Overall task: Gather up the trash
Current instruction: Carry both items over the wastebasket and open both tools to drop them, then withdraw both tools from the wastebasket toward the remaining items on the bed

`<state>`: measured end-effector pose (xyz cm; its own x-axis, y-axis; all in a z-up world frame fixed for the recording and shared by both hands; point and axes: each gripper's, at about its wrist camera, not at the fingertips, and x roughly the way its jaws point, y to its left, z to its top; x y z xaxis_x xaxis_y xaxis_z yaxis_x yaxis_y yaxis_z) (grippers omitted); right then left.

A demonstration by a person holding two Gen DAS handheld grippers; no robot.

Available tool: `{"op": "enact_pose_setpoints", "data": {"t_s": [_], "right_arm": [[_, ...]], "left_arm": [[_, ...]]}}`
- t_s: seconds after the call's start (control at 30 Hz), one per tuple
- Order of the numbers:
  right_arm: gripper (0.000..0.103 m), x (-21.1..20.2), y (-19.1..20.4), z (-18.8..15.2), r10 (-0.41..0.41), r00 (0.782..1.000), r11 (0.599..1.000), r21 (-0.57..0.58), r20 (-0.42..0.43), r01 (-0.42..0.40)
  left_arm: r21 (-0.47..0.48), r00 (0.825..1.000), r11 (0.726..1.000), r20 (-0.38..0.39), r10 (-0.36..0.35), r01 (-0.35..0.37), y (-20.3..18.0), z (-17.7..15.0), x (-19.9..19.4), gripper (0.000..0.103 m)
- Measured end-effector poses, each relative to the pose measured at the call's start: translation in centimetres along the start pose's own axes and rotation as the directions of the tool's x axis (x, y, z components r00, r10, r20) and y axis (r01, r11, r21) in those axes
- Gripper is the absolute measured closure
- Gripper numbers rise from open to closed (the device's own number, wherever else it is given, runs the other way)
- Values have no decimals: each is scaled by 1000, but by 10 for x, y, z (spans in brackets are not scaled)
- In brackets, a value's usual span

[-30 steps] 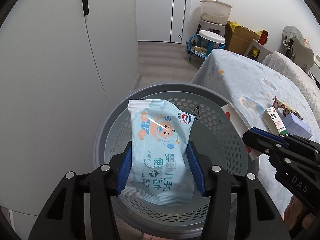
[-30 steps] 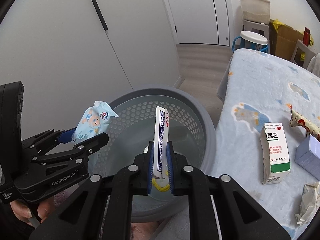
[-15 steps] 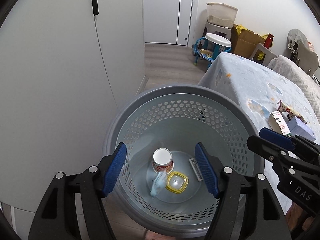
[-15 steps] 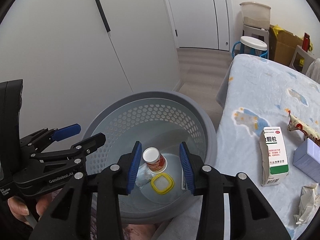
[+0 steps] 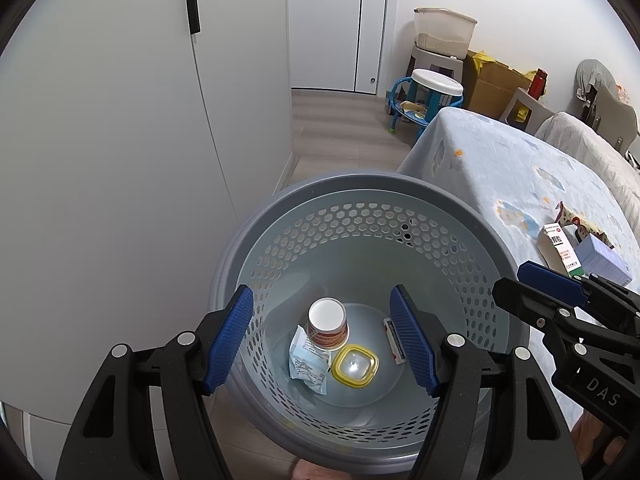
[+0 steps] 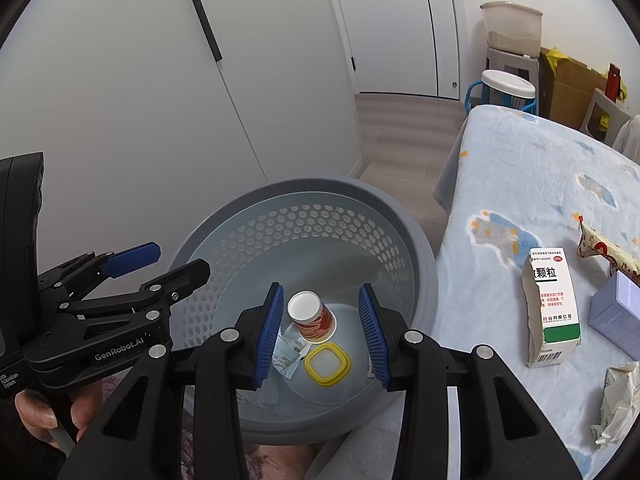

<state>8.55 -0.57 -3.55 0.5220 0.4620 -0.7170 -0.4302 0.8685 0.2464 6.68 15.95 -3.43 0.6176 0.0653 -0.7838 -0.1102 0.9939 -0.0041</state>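
A grey perforated basket (image 5: 360, 180) stands below both grippers. On its bottom lie a red paper cup (image 5: 327, 322), a blue wipes pack (image 5: 308, 364), a yellow-rimmed lid (image 5: 355, 365) and a flat card box (image 5: 394, 340). My left gripper (image 5: 320, 294) hangs open over the basket with nothing between its pads. My right gripper (image 6: 321, 287) is open beside it, also empty, above the cup (image 6: 310, 316) and lid (image 6: 327, 364). On the bed lie a torn medicine box (image 6: 550, 304), a lavender box (image 6: 618, 312), a crumpled tissue (image 6: 618, 400) and a snack wrapper (image 6: 604, 256).
A white wardrobe (image 5: 120, 120) rises close on the left of the basket. The bed with a light blue blanket (image 6: 540, 184) touches the basket's right side. Stools (image 5: 436, 84), a storage bin and cardboard boxes (image 5: 492, 84) stand at the far wall by the door.
My left gripper opened and let go of the wipes pack. My right gripper opened and let go of the flat card box. Both items dropped to the bottom of the basket.
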Motion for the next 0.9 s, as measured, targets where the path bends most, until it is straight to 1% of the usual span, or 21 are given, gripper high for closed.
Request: {"op": "enact_pose_setpoints", "data": {"t_s": [0.2, 0.8, 0.9], "right_arm": [[63, -1, -2, -2, -4, 1000, 1000, 7, 2, 4], [63, -25, -5, -12, -26, 999, 999, 28, 20, 26], [61, -29, -7, -13, -33, 999, 999, 36, 23, 32]], "left_arm": [[-1, 1000, 1000, 2, -1, 1, 0, 1, -1, 35], [4, 1000, 1000, 31, -7, 6, -2, -1, -12, 35], [13, 999, 1000, 38, -12, 12, -6, -2, -15, 35]]}}
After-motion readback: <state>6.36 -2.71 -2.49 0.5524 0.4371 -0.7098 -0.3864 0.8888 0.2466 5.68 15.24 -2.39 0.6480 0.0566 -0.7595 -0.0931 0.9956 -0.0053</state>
